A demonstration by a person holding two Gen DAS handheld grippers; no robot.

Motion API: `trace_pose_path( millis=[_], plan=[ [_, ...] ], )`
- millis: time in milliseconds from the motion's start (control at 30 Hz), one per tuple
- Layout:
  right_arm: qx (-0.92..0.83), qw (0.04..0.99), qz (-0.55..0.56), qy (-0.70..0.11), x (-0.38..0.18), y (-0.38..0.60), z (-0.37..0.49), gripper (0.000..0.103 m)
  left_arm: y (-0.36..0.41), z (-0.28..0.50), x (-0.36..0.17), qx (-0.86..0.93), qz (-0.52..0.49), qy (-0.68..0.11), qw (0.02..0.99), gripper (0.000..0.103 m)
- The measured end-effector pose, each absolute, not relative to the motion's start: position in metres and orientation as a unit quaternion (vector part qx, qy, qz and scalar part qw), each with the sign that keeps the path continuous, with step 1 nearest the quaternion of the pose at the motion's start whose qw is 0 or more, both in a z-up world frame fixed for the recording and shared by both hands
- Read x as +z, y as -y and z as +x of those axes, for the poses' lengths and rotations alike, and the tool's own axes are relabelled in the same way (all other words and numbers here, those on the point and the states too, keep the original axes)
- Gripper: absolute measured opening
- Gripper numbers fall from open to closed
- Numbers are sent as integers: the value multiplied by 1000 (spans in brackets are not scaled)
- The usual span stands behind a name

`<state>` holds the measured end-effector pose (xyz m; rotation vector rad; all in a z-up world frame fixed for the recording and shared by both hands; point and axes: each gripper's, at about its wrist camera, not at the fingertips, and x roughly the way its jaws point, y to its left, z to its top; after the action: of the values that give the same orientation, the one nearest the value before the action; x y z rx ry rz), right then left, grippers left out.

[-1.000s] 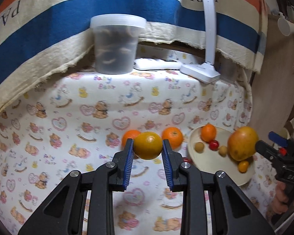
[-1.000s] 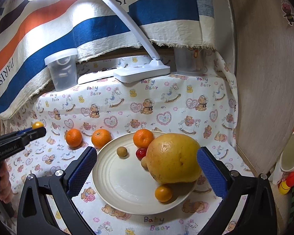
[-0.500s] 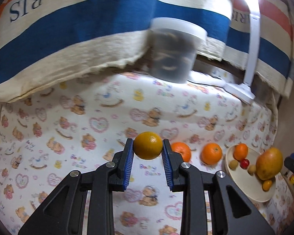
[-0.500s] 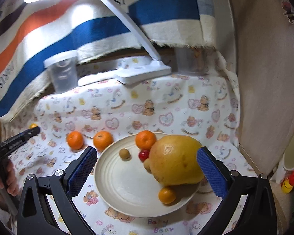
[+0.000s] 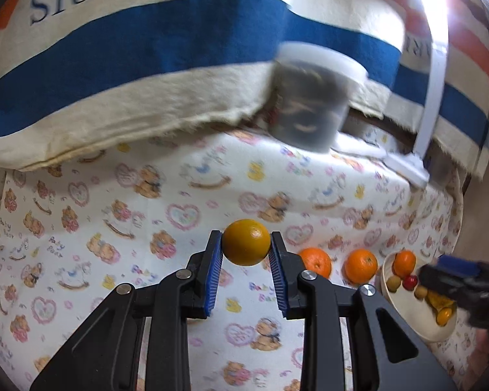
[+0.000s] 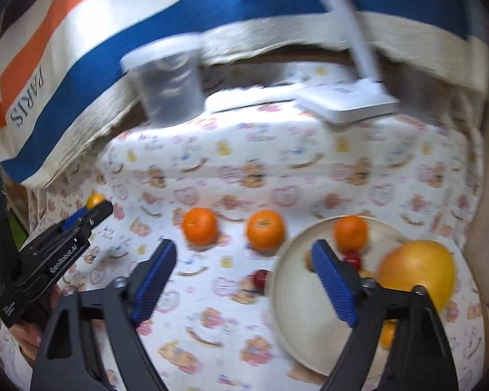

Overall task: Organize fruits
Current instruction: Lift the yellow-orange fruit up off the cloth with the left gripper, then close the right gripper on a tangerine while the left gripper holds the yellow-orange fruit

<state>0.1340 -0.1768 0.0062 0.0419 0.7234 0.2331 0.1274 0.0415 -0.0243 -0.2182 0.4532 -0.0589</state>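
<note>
My left gripper (image 5: 246,251) is shut on a yellow-orange citrus fruit (image 5: 246,242) and holds it above the cloth. Two oranges (image 5: 314,262) (image 5: 361,265) lie on the cloth to its right, beside a cream plate (image 5: 386,288). In the right wrist view my right gripper (image 6: 244,270) is open and empty above the cloth. The two oranges (image 6: 200,230) (image 6: 265,229) lie just beyond it. The plate (image 6: 296,299) holds an orange (image 6: 350,233), a big yellow pomelo (image 6: 417,270) and small fruits. A small red fruit (image 6: 260,277) lies left of the plate.
A lidded plastic tub (image 6: 168,83) and a white desk lamp base (image 6: 348,102) stand at the back of the bear-print tablecloth (image 6: 277,169). A striped cloth (image 5: 146,49) hangs behind. The left gripper shows at the left in the right wrist view (image 6: 91,211).
My left gripper has swung left with the fruit, away from the plate. My right gripper has moved left and narrowed; its jaws now stand over the cloth and the plate's left rim instead of around the plate.
</note>
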Motion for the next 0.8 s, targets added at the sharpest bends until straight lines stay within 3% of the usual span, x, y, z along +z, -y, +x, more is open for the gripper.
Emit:
trace_pose_path(
  millis=[133,267,733,800],
  plan=[
    [107,916,15,-386,1,153,164,75,-58,133,-31,-6,-122,-230,966,27],
    [108,890,32,-441,-12,141,198,63,-65,140,-37,7,-136,-241,961,27],
    [96,870,17,-483,-59,100,242,62,-73,138,-36,24,-164,-240,957,27],
    [95,868,18,-487,-63,97,244,58,-73,138,-37,22,-165,-241,956,27]
  ],
)
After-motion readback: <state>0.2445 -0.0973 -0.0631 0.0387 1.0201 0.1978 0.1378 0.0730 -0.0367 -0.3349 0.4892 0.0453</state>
